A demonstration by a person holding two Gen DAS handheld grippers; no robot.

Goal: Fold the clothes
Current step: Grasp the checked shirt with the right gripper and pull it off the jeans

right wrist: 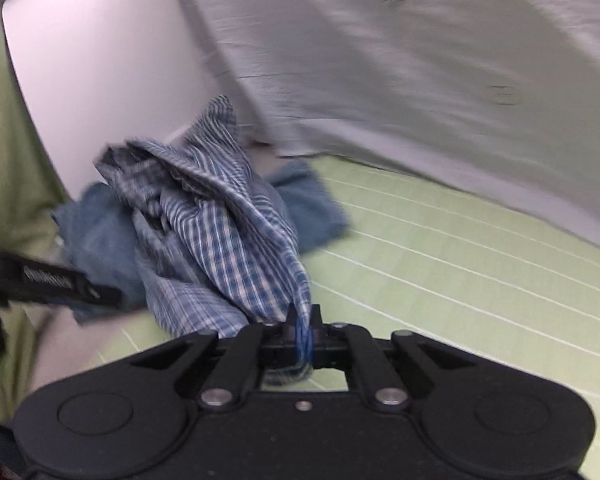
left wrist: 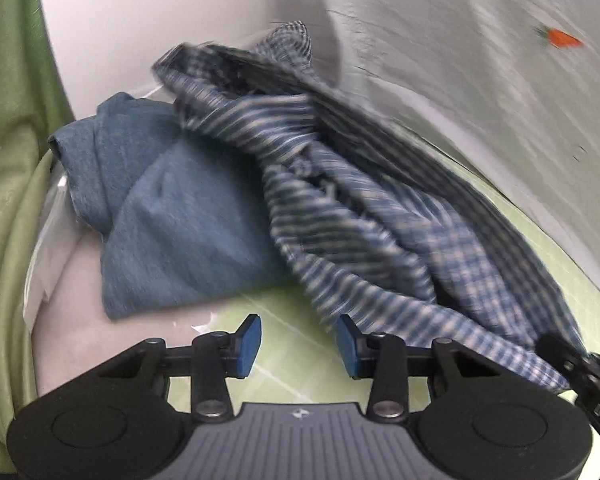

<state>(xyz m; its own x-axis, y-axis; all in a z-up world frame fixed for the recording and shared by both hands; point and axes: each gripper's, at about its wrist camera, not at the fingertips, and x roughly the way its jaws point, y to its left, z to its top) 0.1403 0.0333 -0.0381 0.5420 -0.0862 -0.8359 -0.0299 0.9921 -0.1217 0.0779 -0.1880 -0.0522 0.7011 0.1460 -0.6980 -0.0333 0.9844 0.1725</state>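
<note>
My right gripper (right wrist: 303, 322) is pinching a bunched edge of the blue-and-white checked cotton shirt (right wrist: 220, 240), its jaws closed tight on the cloth with a strip of fabric showing between them. My left gripper (left wrist: 298, 338) is hanging with its blue pads (left wrist: 248, 340) spread apart and nothing between them, just beside the shirt's lower hem above the pale green mat with white grid lines (left wrist: 276, 360). The shirt is trailing away from my right gripper in a crumpled rope and is lying partly over a plain blue knit garment (left wrist: 180, 216) heaped on the mat against the white wall (left wrist: 148, 28). I am judging the shirt light, thin and limp: it is sagging wherever nothing holds it, so one pinch is only bunching it. A second hold on a collar, shoulder seam or hem corner, well apart from the first, would spread it flat. A grey sheet (right wrist: 420, 80) is hanging behind.
</note>
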